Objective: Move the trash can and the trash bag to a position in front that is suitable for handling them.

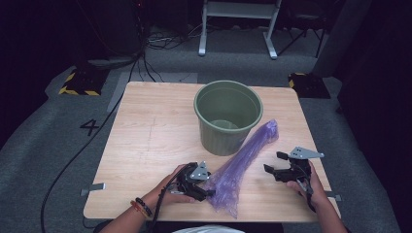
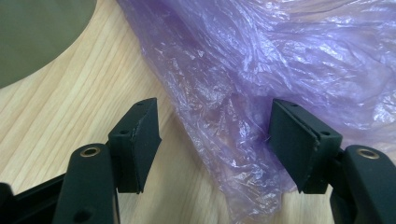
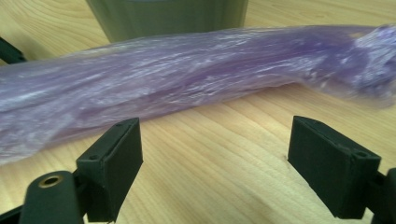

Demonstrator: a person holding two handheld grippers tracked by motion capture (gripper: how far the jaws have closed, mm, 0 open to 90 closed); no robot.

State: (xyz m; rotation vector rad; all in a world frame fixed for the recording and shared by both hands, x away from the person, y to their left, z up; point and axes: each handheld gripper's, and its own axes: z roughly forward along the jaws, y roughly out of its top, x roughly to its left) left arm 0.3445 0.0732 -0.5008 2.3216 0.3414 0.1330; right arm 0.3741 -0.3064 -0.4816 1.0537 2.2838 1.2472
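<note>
A long crumpled purple plastic bag [image 1: 240, 162] lies slanted on the wooden table [image 1: 155, 126], running from beside the green bucket [image 1: 228, 116] down to the near edge. My left gripper [image 1: 210, 188] is at the bag's lower left side. In the left gripper view its jaws stand open around a fold of the bag [image 2: 261, 84]: the right pad [image 2: 292, 142] rests against the film, the left pad [image 2: 140, 140] is apart from it. My right gripper [image 1: 273, 162] stands open to the right of the bag, with bare wood between its fingers [image 3: 215, 126] and the bag [image 3: 187, 65] stretched across beyond them.
The bucket [image 3: 168, 14] stands upright mid-table, its wall touching the bag's upper stretch. Bare wood spreads over the table's left half. Yellow-and-black blocks [image 1: 80, 82] sit on the grey floor past the far corners. A cable [image 1: 77, 155] trails along the floor at left.
</note>
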